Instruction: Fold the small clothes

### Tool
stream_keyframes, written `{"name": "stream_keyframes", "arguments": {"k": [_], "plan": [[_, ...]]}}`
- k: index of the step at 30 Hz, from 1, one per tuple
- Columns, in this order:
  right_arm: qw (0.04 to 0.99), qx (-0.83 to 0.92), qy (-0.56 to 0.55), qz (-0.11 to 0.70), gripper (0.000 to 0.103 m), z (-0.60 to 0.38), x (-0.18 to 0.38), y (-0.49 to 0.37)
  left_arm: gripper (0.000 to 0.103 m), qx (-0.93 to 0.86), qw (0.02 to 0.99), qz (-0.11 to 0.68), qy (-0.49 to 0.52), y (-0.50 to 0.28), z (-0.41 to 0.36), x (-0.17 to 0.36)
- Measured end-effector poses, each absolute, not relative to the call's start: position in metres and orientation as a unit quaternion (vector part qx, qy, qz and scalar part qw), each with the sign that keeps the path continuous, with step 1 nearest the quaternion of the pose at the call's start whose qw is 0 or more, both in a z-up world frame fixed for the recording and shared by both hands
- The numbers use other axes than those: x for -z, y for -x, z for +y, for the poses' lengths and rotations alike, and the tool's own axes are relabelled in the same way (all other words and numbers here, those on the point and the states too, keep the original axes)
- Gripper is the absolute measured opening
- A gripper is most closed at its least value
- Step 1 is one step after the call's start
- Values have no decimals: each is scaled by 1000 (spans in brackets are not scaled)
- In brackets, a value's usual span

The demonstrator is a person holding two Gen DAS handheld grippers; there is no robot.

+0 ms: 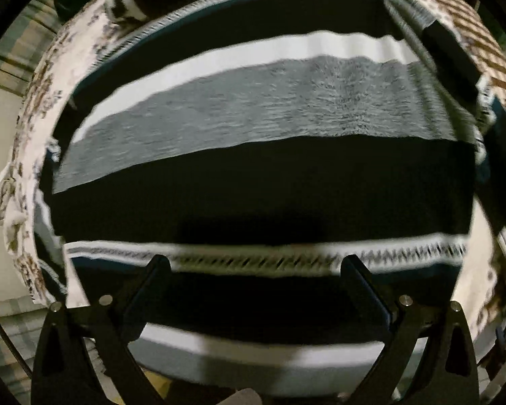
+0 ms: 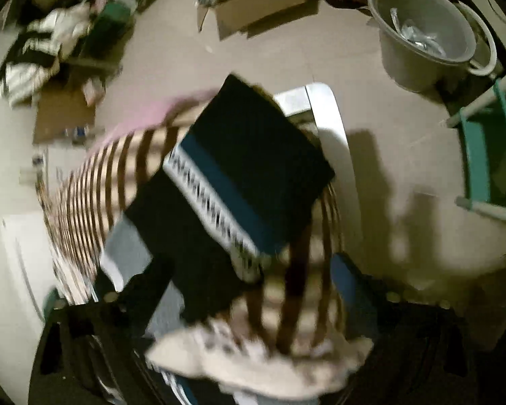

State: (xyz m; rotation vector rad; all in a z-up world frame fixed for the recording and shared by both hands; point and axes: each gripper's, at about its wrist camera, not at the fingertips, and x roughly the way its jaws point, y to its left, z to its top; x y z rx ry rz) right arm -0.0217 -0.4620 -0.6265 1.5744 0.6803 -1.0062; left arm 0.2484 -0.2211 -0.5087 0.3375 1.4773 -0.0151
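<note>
The banded sweater [image 1: 263,114] fills the left view, spread flat over a patterned cloth [image 1: 23,128]; no fold looks started. Both grippers, left [image 1: 256,263] and right [image 2: 249,270], hang above it with jaws apart, grasping nothing.

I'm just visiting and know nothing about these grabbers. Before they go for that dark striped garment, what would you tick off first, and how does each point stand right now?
1. Left gripper open: ok, its jaws stand wide apart with nothing pinched.
2. Right gripper open: ok, the jaws are apart, though the picture is blurred.
3. Striped garment lying flat: ok in the left view; it spreads smoothly under the gripper.
4. Garment free of other clothes: not ok, it lies on the brown-striped cloth and a patterned cream cloth.
5. Edge to grab in view: ok, the zigzag hem sits just ahead of the left fingers.
6. Clear sight: not ok, both views are smeared.
</note>
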Motion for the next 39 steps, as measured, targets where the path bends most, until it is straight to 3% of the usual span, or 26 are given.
{"name": "stream_keyframes", "arguments": {"k": [2,4,7,10,13,15,16,20,26,31,35,39], "plan": [[541,441,-661,276,69,-471,641,23,103,4,725,671,-155,-257,-225,522],[530,452,-666,264,66,-477,654,24,103,3,725,671,-154,-262,-227,529],[517,465,-676,243,66,-487,667,31,103,13,726,670,-151,-267,-225,535],[505,463,-692,228,76,-492,680,42,103,23,732,664,-152,-268,-221,536],[500,445,-716,199,76,-494,695,52,103,30,737,659,-146,-266,-214,538],[503,459,-710,179,64,-498,695,57,103,31,738,659,-143,-265,-209,539],[511,470,-698,173,49,-498,689,57,103,32,739,658,-140,-263,-208,541],[537,513,-644,184,11,-509,665,54,103,36,742,658,-124,-262,-201,546],[595,524,-574,205,7,-507,612,27,103,43,747,656,-103,-258,-178,537],[689,483,-492,221,7,-486,520,-37,103,31,763,642,-70,-263,-131,515],[780,392,-408,268,7,-438,453,-138,103,0,777,629,-37,-270,-76,498],[848,268,-319,326,7,-347,427,-252,103,-50,783,619,-6,-275,-3,493]]}}
